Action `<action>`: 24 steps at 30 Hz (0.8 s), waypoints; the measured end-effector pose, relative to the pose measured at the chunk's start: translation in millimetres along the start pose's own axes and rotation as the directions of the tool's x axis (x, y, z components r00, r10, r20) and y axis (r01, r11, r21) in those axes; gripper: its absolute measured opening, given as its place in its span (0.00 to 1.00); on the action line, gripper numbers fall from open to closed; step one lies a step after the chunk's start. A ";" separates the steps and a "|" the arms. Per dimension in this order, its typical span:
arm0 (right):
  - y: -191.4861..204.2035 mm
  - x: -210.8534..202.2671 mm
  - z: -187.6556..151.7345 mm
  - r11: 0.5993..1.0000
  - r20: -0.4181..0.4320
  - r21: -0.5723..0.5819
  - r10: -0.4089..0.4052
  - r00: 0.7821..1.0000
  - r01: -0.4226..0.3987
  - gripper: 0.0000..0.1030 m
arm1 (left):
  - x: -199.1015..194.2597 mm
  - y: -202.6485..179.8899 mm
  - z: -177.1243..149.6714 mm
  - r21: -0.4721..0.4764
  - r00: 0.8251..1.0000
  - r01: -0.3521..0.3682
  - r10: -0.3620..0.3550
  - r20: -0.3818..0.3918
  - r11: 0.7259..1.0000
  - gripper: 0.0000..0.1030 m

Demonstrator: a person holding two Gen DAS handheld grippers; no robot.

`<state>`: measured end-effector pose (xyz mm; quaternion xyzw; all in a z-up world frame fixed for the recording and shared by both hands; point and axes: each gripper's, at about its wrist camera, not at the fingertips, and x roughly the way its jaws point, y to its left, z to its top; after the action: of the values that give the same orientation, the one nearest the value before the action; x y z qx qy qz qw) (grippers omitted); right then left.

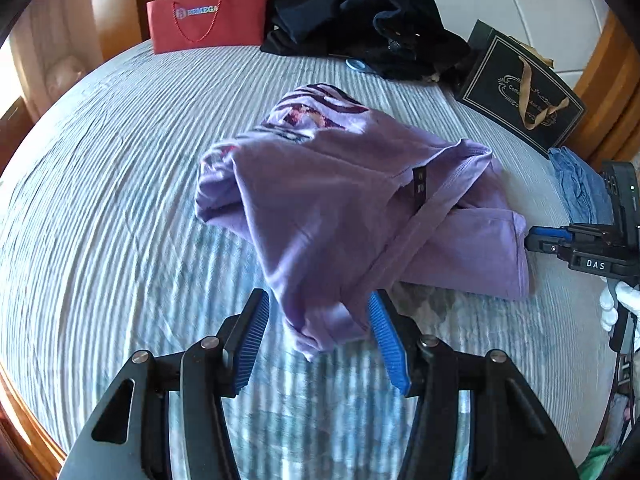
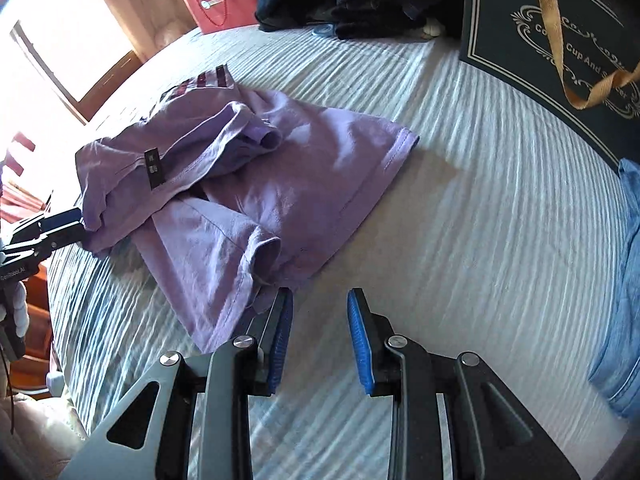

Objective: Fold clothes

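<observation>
So the purple shirt (image 1: 360, 200) is lying crumpled mid-bed (image 1: 100, 200), stretching between both claws. Left claw (image 1: 318, 320) is hanging apart around its near corner, not pinching; right claw (image 2: 316, 320) is sitting apart, empty, beside the sleeve.

Red paper bag (image 1: 208, 16), far edge of the bed: "BEMEGA" in pale blue, beside a round logo. Black gift bag (image 2: 560, 48), right edge: "Cup And", rest hidden by ribbon. Right gripper (image 1: 532, 240) body: "DAS". T-shirt tag (image 2: 153, 168): unreadable.
</observation>
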<state>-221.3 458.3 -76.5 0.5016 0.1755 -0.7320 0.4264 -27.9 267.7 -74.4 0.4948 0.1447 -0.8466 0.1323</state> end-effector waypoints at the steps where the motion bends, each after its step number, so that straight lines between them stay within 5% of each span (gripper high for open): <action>1: 1.6 -8.1 2.0 0.999 0.028 -0.044 0.004 1.000 -0.003 0.27 | -0.5 -6.1 -4.7 -0.017 0.999 -0.031 0.032 0.015 0.999 0.62; 5: 6.5 -22.0 22.5 0.987 0.090 -0.145 0.082 0.993 -0.068 0.43 | -5.1 -17.9 -20.2 -0.098 0.987 -0.131 0.139 0.082 0.987 0.68; 16: 38.5 20.9 84.5 0.946 0.070 -0.305 0.141 0.988 -0.113 0.44 | 27.5 8.9 -14.1 -0.234 0.958 -0.251 0.276 0.081 0.939 0.71; 18: 44.9 25.8 89.2 0.933 0.062 -0.338 0.154 0.986 -0.125 0.44 | 36.1 8.6 -12.9 -0.238 0.962 -0.247 0.267 0.057 0.939 0.56; 20: 53.0 36.8 91.2 0.913 0.031 -0.390 0.139 0.990 -0.116 0.43 | 39.8 6.7 -13.1 -0.257 0.970 -0.219 0.239 0.048 0.941 0.29; 21: 56.5 43.9 91.5 0.903 0.011 -0.416 0.123 0.992 -0.107 0.30 | 41.5 5.6 -13.2 -0.266 0.974 -0.204 0.224 0.044 0.942 0.22; 22: 57.9 51.6 91.0 0.895 -0.018 -0.433 0.114 0.993 -0.111 0.06 | 41.5 1.7 -12.2 -0.259 0.973 -0.208 0.226 0.042 0.943 0.14; 24: 58.5 61.2 90.1 0.881 -0.053 -0.461 0.087 0.995 -0.102 0.05 | 39.3 -5.9 -10.2 -0.252 0.975 -0.202 0.220 0.043 0.946 0.11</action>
<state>-235.4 335.6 -81.4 0.4043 0.3269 -0.6395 0.5662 -40.6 273.8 -113.0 0.4570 0.1898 -0.8200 0.2875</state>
